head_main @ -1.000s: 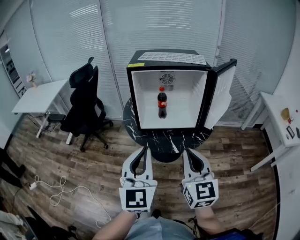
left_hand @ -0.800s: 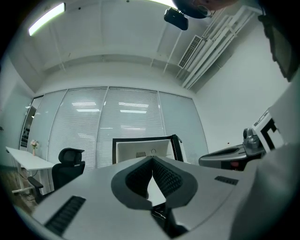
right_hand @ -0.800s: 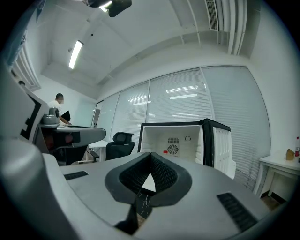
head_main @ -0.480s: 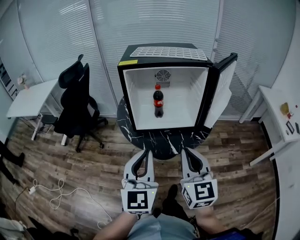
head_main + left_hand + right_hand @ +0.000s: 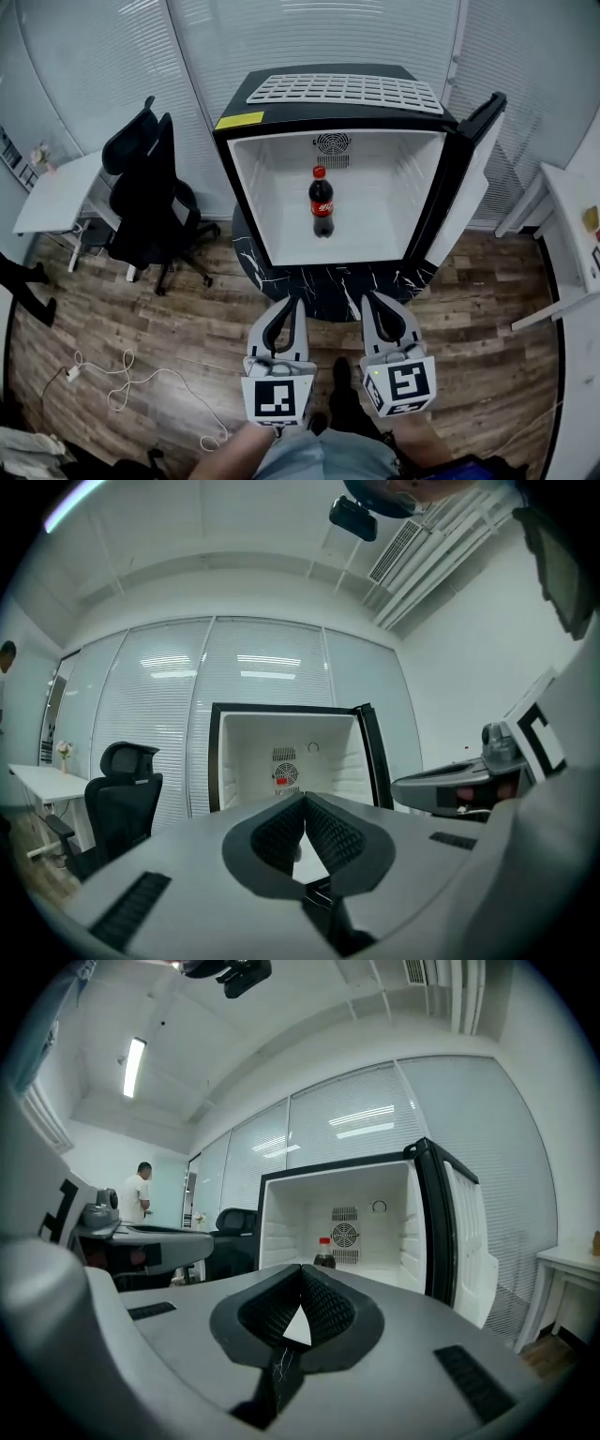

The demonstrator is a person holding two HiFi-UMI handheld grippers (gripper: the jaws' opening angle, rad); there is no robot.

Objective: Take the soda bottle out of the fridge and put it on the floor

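A dark soda bottle (image 5: pixel 322 202) with a red cap and red label stands upright in the middle of the open mini fridge (image 5: pixel 337 183). The fridge sits on a black marble round table (image 5: pixel 328 281), its door (image 5: pixel 469 178) swung open to the right. My left gripper (image 5: pixel 292 302) and right gripper (image 5: pixel 368 300) hover side by side in front of the table, both shut and empty, tips pointing at the fridge. In the right gripper view the bottle's cap and shoulders (image 5: pixel 324 1252) show just above the closed jaws. In the left gripper view only the red cap (image 5: pixel 284 780) peeks over the jaws.
A black office chair (image 5: pixel 145 202) stands left of the fridge, with a white desk (image 5: pixel 56 192) behind it. Another white table (image 5: pixel 572 234) is at the right. A white cable (image 5: pixel 122 375) lies on the wooden floor (image 5: pixel 487 328) at the left. Glass walls with blinds are behind.
The fridge and bottle have grown larger and closer in the head view, as I and both grippers moved towards them. Both grippers stay shut.
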